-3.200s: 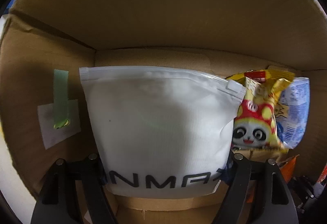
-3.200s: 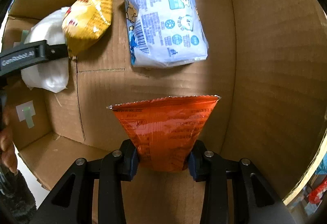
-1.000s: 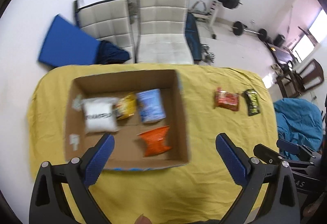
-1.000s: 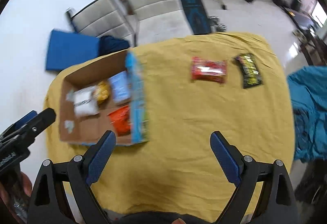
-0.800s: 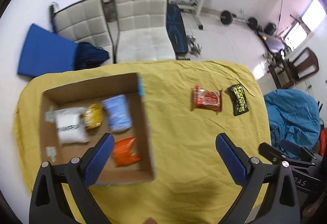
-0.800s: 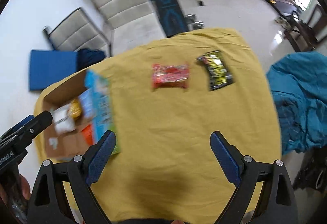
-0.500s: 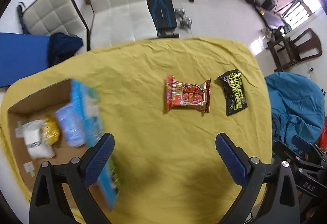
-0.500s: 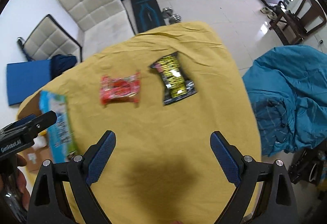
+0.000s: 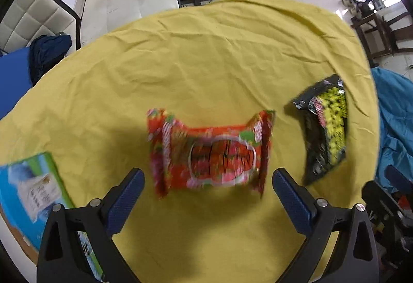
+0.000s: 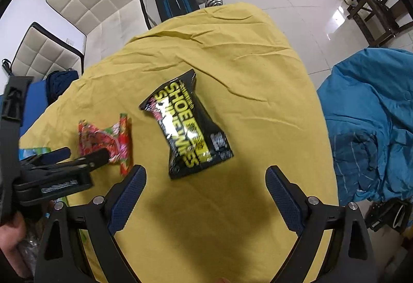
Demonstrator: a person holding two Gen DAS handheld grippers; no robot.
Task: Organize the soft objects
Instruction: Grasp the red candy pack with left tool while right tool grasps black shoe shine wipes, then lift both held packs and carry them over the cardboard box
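two packets on yellow cloth: red packet at frame centre, black packet mid-frame. left gripper and right gripper both spread apart, holding nothing.

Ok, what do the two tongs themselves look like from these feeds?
Both are alike: black plastic frames with triangular cut-outs and silver screws, ending in blue fingers with a dimpled grip texture. Left tongs, right tongs. In the right wrist view, the left tool's black body carries pale lettering, too blurred to read, and a bare hand grips it. No cables visible.
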